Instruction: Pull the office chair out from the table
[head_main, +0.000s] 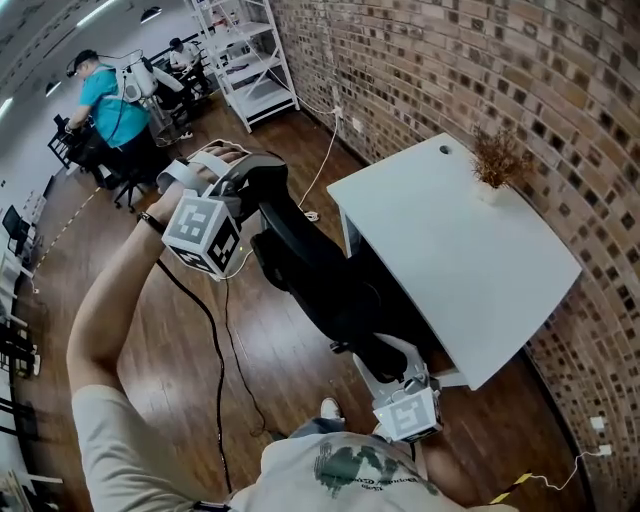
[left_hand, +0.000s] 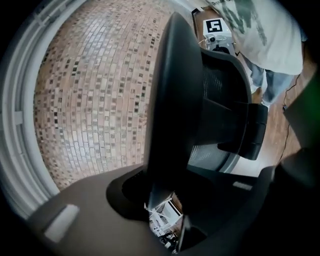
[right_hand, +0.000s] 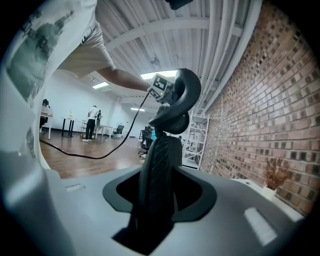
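We see the black office chair (head_main: 320, 275) standing on the wood floor (head_main: 250, 370), its seat tucked under the near edge of the white table (head_main: 460, 250) beside the brick wall (head_main: 450, 60). Our left gripper (head_main: 245, 180) is clamped on the chair's headrest, whose dark rim is pinched between its jaws in the left gripper view. Our right gripper (head_main: 395, 360) pinches the side edge of the backrest low down, close to the table's near corner. A dried plant (head_main: 497, 160) sits at the table's far edge, against the wall.
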